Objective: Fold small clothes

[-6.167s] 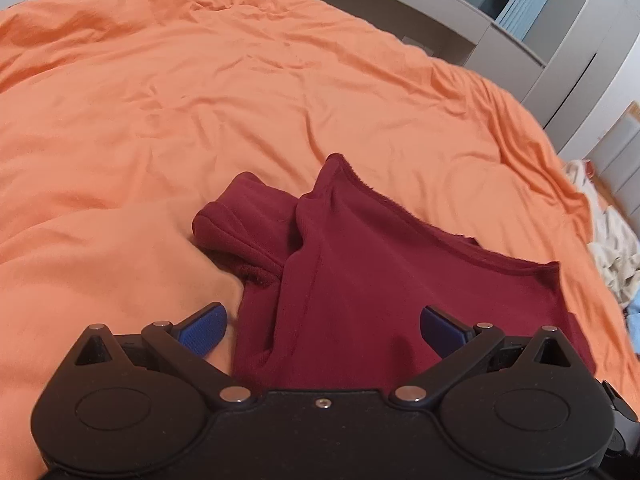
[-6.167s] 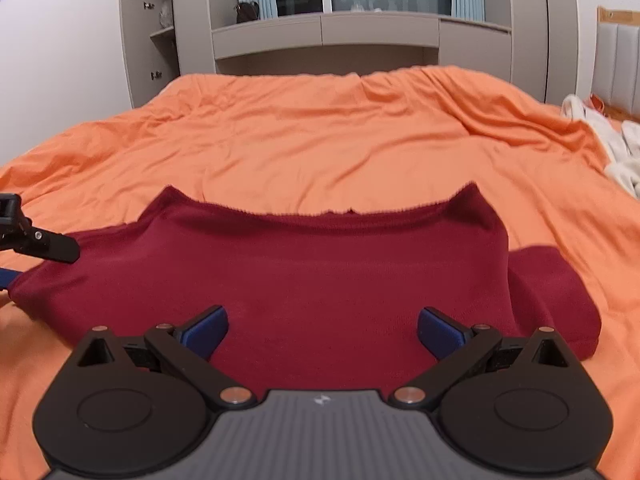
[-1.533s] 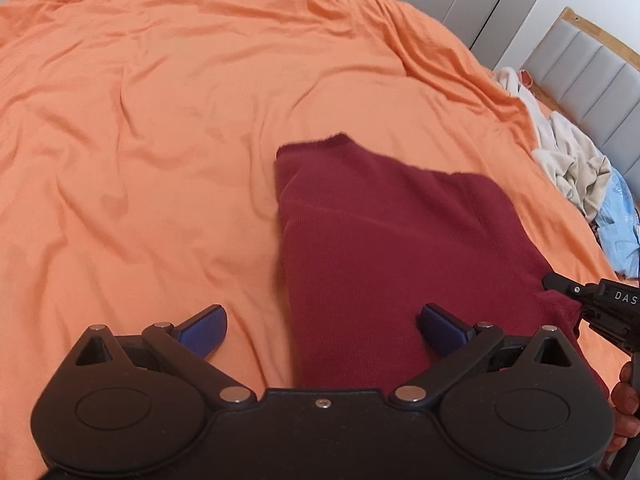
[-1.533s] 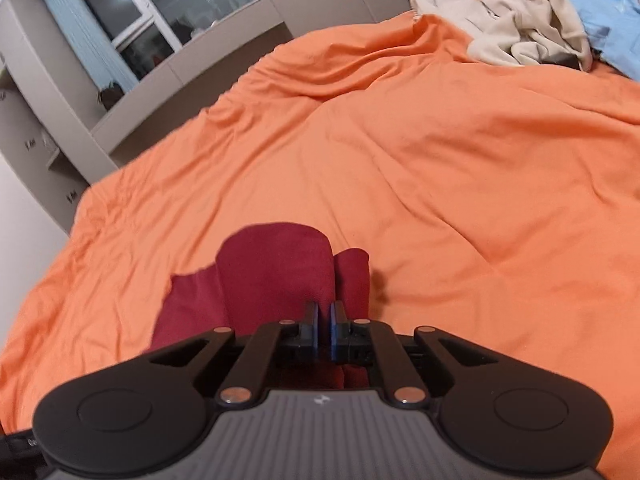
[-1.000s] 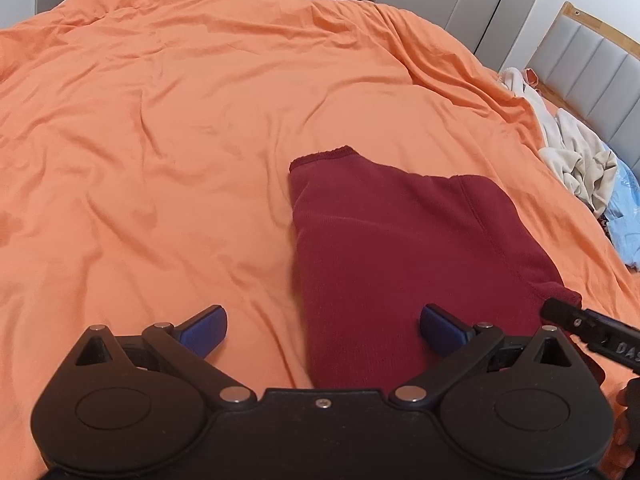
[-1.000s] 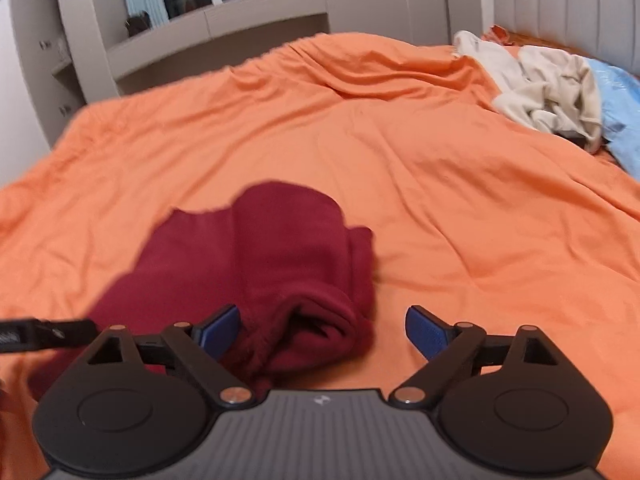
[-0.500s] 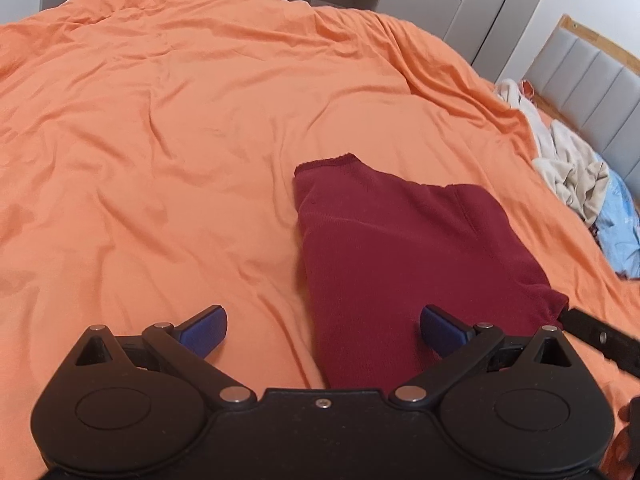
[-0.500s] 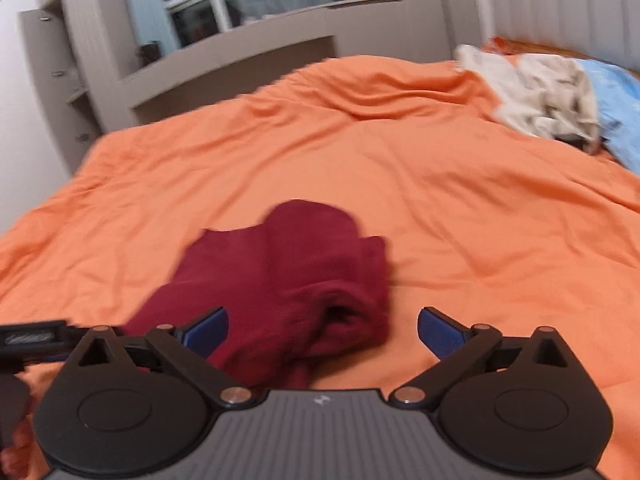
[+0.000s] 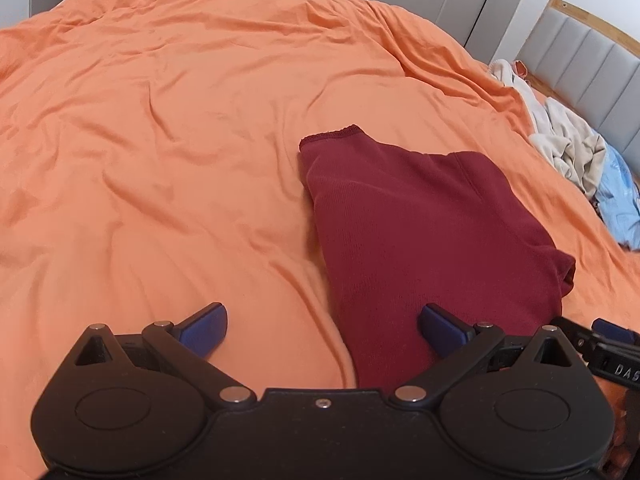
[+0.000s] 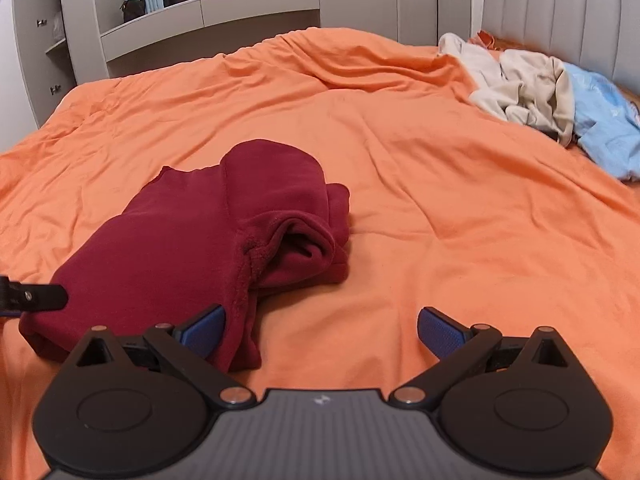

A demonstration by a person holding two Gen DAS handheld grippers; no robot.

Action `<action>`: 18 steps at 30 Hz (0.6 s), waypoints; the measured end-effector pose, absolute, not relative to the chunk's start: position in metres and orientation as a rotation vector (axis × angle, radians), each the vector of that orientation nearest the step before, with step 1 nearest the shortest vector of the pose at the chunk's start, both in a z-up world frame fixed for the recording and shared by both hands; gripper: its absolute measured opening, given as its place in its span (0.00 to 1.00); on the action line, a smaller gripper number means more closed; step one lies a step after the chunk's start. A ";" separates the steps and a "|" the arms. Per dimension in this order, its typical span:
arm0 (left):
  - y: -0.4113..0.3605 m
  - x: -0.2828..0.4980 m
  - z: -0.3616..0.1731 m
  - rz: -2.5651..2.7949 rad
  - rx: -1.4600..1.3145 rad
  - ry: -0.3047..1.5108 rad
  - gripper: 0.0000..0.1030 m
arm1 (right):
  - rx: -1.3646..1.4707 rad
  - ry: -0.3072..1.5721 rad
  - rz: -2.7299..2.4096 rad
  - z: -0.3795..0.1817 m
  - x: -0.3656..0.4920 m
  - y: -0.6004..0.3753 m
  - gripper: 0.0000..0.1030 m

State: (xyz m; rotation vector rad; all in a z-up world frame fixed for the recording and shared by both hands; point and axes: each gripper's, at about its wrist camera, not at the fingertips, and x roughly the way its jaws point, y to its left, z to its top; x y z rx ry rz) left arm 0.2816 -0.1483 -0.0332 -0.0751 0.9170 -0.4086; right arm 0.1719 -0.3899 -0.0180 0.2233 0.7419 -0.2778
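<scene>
Here the left tongs (image 9: 322, 318) hover over the bed, released, with the blue pads wide apart. Between the pads lie bare orange cover (image 9: 160, 140) and the near edge of the dark red garment (image 9: 420, 232); the pads do not press on it. In the left wrist view the garment lies folded on the cover, running from about 6 o'clock up toward 1 o'clock, with its ribbed hem at the far end. At 3 o'clock, near the grey headboard (image 9: 588, 60), there is a heap of beige clothes (image 9: 568, 148) and a light blue piece (image 9: 618, 196).

The right tongs (image 10: 320, 330) are released too; the jaws have just been opening and nothing is grasped. In its view the garment (image 10: 192, 240) lies at 9 to 10 o'clock, and its edge is just beside the left pad. The beige heap (image 10: 520, 84) lies at 2 o'clock.
</scene>
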 end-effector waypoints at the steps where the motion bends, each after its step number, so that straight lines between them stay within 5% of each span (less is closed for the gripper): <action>1: -0.150 0.282 -0.033 -0.407 -0.071 0.917 1.00 | 0.220 0.733 -0.277 -0.017 0.171 -0.390 1.00; 11: -0.153 0.295 -0.024 -0.392 -0.114 0.921 1.00 | 0.490 0.622 -0.156 0.005 0.186 -0.444 0.99; 18: -0.160 0.321 -0.017 -0.390 -0.120 0.913 1.00 | 0.615 0.683 -0.145 -0.013 0.246 -0.484 0.58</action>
